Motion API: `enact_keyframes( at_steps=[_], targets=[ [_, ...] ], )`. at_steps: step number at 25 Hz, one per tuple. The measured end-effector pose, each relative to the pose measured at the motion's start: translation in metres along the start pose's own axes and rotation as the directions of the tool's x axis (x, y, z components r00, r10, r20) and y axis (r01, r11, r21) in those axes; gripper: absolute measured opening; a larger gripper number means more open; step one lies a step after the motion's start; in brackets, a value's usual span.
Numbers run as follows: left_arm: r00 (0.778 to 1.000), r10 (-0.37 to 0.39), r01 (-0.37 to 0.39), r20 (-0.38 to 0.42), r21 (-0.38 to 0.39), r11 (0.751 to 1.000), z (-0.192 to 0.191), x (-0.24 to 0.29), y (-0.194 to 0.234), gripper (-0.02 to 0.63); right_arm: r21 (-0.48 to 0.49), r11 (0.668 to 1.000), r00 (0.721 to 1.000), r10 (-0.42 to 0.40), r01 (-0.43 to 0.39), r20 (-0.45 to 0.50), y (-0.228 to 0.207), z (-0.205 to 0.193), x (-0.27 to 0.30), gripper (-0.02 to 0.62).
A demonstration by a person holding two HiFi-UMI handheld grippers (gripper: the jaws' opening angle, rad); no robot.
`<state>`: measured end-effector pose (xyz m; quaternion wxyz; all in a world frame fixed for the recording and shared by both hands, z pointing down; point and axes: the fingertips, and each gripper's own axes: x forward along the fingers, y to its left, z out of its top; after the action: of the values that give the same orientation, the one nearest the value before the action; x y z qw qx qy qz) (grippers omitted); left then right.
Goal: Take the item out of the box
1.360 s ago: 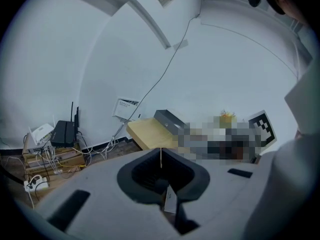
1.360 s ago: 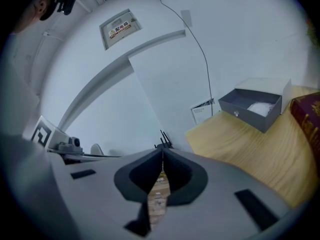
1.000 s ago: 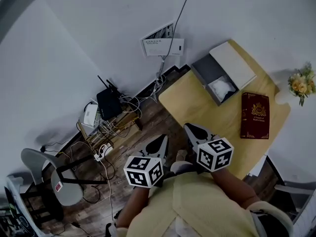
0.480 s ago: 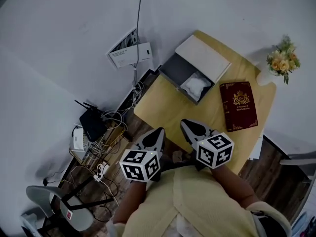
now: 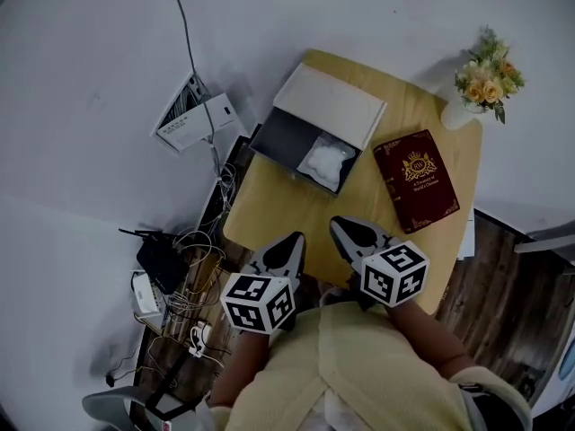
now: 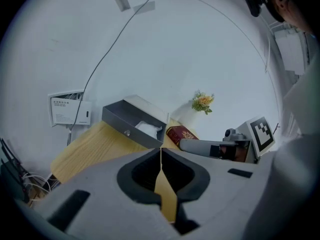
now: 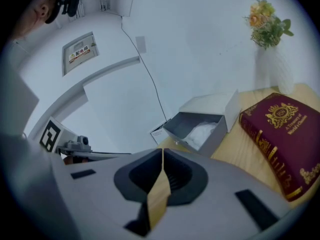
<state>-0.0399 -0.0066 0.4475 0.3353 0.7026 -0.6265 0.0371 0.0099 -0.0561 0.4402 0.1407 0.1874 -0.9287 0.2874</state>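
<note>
Near table (image 5: 274,212) edge | left gripper (image 5: 292,240), right gripper (image 5: 342,228) closed | box (image 5: 280,139) beyond

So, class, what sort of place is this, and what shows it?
Probably a home or small office room: a small wooden table holding a red book and a vase of flowers, with a router and tangled cables beside it.

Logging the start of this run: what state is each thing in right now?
box: slid open
white item: lying in the box
book: closed, flat on the table
vase of flowers: upright
left claw: shut, empty
right claw: shut, empty
</note>
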Motion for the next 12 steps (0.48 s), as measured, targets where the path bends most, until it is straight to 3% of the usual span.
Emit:
enact_keyframes(
  at_steps=[5, 12],
  targets=[
    [0.997, -0.068, 0.070, -0.044, 0.047, 0.996, 0.017, 0.018, 0.017, 0.023, 0.040, 0.993, 0.993, -0.113, 0.112, 0.045, -0.019, 0.017, 0.015, 0.032],
    [0.978, -0.172, 0.185, -0.116, 0.111, 0.977, 0.044, 0.043, 0.037, 0.023, 0.092, 0.961, 0.961, -0.267, 0.260, 0.074, -0.038, 0.035, 0.034, 0.032]
  ],
)
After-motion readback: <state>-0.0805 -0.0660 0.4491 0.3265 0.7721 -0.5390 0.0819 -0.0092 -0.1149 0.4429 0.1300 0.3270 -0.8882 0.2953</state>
